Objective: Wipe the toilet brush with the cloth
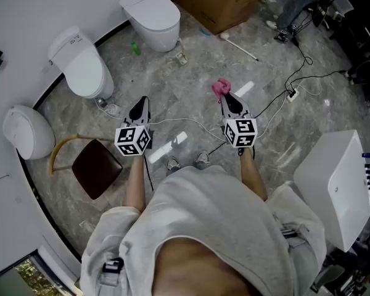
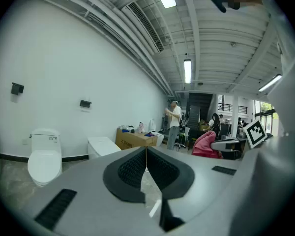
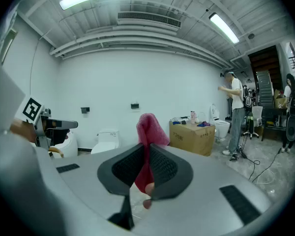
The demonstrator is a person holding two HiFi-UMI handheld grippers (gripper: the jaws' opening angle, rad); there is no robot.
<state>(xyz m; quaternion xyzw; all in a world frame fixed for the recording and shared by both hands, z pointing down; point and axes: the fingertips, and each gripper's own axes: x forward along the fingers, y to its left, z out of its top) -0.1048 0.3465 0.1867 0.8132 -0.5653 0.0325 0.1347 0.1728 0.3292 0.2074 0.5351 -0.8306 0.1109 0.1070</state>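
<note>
marble floor (image 1: 197,66) below; right gripper (image 3: 146,150) fingers pinch the pink cloth (image 3: 150,127), left gripper (image 2: 146,151) fingers pressed together, empty; next, probably fetch the white brush (image 1: 239,46) lying well ahead.

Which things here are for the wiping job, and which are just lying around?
Job: pink cloth in the right gripper; maybe the white stick, if that's the brush.
Lying about: toilets, cardboard box, green bottle, cables.
</note>
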